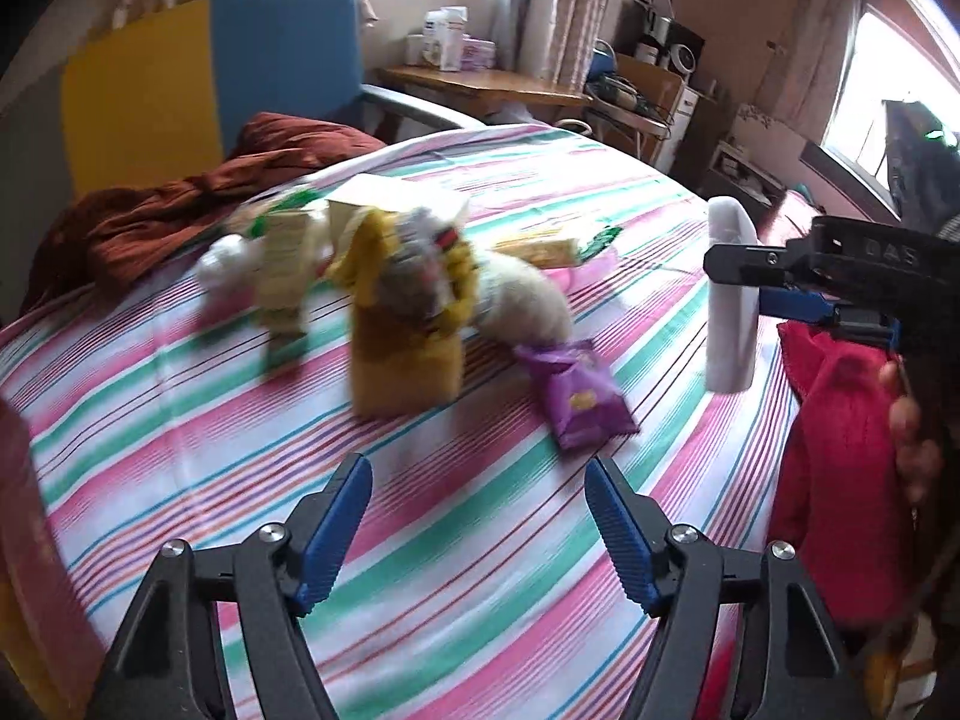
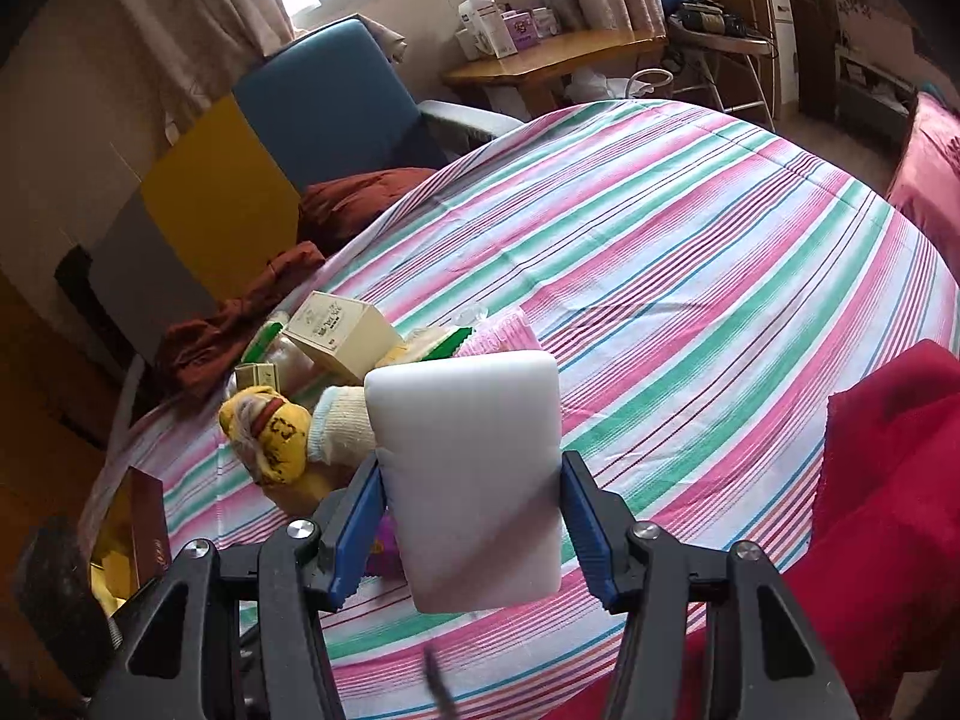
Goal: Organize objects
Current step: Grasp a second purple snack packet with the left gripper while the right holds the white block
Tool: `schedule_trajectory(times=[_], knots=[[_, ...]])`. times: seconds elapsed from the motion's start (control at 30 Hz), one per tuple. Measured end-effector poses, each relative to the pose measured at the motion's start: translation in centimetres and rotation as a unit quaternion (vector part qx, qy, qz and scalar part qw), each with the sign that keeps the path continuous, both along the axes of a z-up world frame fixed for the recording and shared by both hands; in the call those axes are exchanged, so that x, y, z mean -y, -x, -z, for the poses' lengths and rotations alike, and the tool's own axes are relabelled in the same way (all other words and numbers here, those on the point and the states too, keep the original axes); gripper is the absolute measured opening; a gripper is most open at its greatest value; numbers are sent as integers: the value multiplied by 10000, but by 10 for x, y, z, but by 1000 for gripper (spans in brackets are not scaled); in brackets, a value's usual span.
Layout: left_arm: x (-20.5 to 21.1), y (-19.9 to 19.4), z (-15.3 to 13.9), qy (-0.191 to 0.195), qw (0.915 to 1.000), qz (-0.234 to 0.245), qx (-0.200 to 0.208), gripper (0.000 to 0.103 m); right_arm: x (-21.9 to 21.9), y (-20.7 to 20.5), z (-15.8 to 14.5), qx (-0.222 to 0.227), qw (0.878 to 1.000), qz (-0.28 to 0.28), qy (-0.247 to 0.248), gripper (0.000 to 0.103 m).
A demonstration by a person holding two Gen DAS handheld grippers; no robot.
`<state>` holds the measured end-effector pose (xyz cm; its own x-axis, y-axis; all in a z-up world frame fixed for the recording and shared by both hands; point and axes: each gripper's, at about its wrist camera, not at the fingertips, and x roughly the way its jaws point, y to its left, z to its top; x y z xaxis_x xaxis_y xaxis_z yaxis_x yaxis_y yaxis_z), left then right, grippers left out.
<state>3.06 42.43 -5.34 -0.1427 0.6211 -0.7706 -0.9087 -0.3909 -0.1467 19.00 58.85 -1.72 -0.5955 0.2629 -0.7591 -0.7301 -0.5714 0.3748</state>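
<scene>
A pile of objects lies on the striped bedspread: a yellow knitted item, a white glove, a cream box, green-and-cream packets and a purple snack packet. My left gripper is open and empty, low over the bed in front of the pile. My right gripper is shut on a white foam block and holds it above the bed. It shows at the right of the left wrist view, right of the pile.
A red cloth lies at the bed's right edge and a rust-brown blanket at the far left. A blue and yellow chair and a wooden desk with boxes stand beyond the bed. A brown box sits at the left.
</scene>
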Motion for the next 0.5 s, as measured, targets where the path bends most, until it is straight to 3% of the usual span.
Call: schedule_trajectory(times=[0.23,0.5], knots=[[-55,-8,10,142,9993,343,35,73,0,-6,-1,-171,9998,73,-30,57],[-91,-13,29,452,9984,326,134,73,0,-6,-1,-230,9997,27,6,58]])
